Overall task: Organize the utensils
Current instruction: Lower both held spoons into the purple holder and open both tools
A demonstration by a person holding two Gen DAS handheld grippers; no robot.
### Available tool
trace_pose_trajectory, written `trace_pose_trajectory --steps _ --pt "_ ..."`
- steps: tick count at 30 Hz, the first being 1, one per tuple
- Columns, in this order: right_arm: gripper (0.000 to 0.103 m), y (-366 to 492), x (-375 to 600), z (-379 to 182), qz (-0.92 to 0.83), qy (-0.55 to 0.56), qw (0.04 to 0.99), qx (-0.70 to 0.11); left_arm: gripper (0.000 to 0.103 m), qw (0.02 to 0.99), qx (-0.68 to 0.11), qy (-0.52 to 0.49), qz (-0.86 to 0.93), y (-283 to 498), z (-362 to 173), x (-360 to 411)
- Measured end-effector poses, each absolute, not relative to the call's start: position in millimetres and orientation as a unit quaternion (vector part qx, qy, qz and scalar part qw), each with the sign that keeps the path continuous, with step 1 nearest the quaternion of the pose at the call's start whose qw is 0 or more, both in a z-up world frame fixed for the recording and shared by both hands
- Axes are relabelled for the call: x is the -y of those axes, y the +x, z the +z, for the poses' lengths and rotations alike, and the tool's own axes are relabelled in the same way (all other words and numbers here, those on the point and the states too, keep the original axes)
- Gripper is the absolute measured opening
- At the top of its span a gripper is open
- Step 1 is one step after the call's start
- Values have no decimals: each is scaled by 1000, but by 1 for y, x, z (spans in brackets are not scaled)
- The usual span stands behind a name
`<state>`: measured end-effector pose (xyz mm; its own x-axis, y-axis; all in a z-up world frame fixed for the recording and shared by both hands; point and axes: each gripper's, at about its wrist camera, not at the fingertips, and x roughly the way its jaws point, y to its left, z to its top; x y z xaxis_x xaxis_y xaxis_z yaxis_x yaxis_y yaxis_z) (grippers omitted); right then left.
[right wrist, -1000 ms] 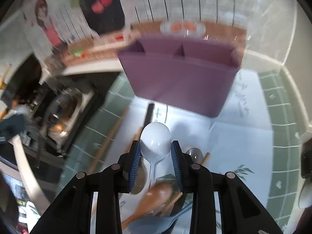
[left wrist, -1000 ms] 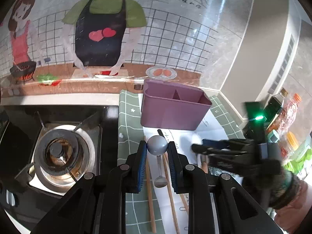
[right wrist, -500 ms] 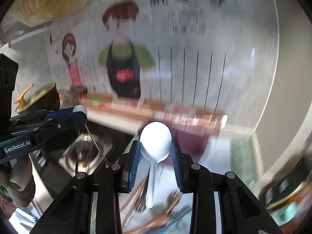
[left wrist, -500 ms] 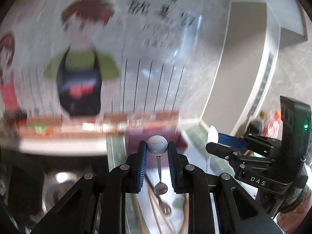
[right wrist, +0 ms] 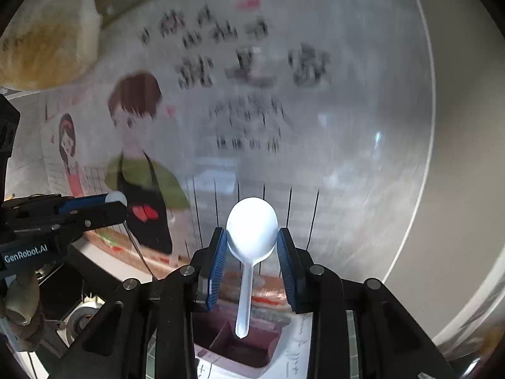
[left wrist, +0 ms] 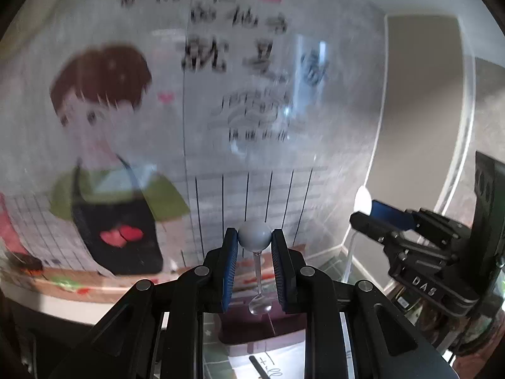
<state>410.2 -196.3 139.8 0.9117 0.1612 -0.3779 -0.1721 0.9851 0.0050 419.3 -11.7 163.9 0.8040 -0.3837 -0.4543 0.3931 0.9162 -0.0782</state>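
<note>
- Left wrist view: one left gripper (left wrist: 254,246), pinching one small metal spoon (left wrist: 259,279) by the grey ball on its handle end; both blue pads press the ball.
- The spoon hangs straight down between the fingers, thin shaft, shiny bowl at the bottom (bowl low, ball high).
- Below the bowl: one purple utensil holder (left wrist: 262,325), mostly hidden by the gripper; its contents cannot be told from here.
- The holder stands on a green checked mat (left wrist: 211,341), with one white printed sheet (left wrist: 277,364) just in front of it; one dark stick end (left wrist: 257,367) lies on the sheet's near edge.
- At the right edge: the right gripper (left wrist: 363,208) seen side-on, one white spoon (left wrist: 361,200) showing at its tip.
- Behind: one wall sticker (left wrist: 120,189) of a cartoon cook, blurred.
- Right wrist view: the right gripper (right wrist: 252,243) pinches the white spoon (right wrist: 251,243) across its bowl, pads on both sides of it.
- The white spoon is plain glossy plastic, bowl up, handle hanging down, its tip over the open top of the purple utensil holder (right wrist: 240,347).
- The holder shows two compartments split by one divider; both visible parts look empty (the rest is hidden by the fingers).
- At the left edge: the left gripper (right wrist: 115,202) with the grey ball at its tip and the metal spoon's (right wrist: 135,246) thin shaft hanging below.
- One gloved hand (right wrist: 19,309) at the lower left; one stove burner (right wrist: 82,319) beneath it.
</note>
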Motion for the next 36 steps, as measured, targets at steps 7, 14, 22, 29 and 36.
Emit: trace_pose_trajectory --steps 7,14,22,29,36 --pt "30 452 194 58 89 -5 964 -250 23 926 -320 1 -198 476 84 24" --pt "46 471 189 -8 108 4 936 -336 56 904 -380 -11 -196 498 14 34" --pt "78 435 204 2 81 -15 944 -320 62 914 -370 30 -165 463 18 34" --pt "102 372 205 10 76 -31 943 -324 71 912 -382 7 -148 395 18 8" --pt "103 327 190 -25 77 -76 920 -377 71 897 -415 12 -153 332 -10 3"
